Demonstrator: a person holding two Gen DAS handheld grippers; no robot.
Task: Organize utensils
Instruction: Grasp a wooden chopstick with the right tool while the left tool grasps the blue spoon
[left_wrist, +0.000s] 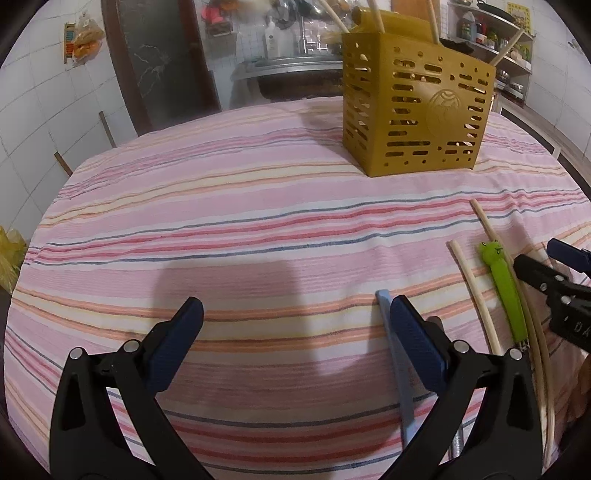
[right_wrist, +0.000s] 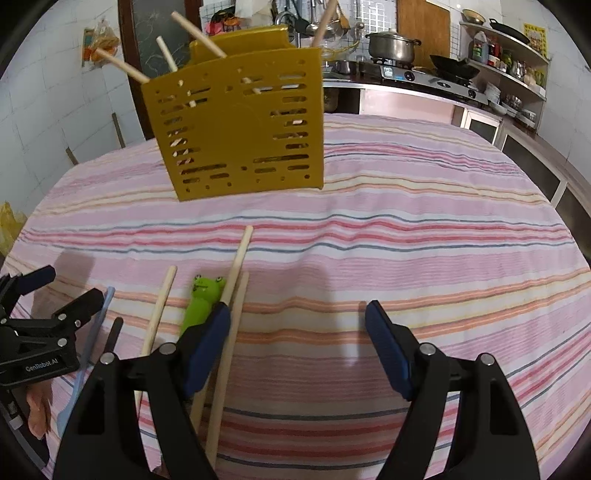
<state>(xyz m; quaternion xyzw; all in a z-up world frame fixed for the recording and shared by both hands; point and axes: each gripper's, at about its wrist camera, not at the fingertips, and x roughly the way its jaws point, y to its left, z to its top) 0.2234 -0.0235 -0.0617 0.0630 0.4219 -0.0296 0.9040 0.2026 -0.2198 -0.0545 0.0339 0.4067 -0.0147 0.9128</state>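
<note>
A mustard-yellow slotted utensil holder stands on the striped cloth with several chopsticks in it; it also shows in the right wrist view. On the cloth lie wooden chopsticks, a green frog-handled utensil and a light blue utensil. My left gripper is open and empty, its right finger beside the blue utensil. My right gripper is open and empty, its left finger over the chopsticks and frog handle. The frog utensil and chopsticks also show in the left wrist view.
The table carries a pink striped cloth. Behind it are a dark door, a counter with a stove and pot, and shelves. The left gripper's body sits at the left of the right wrist view.
</note>
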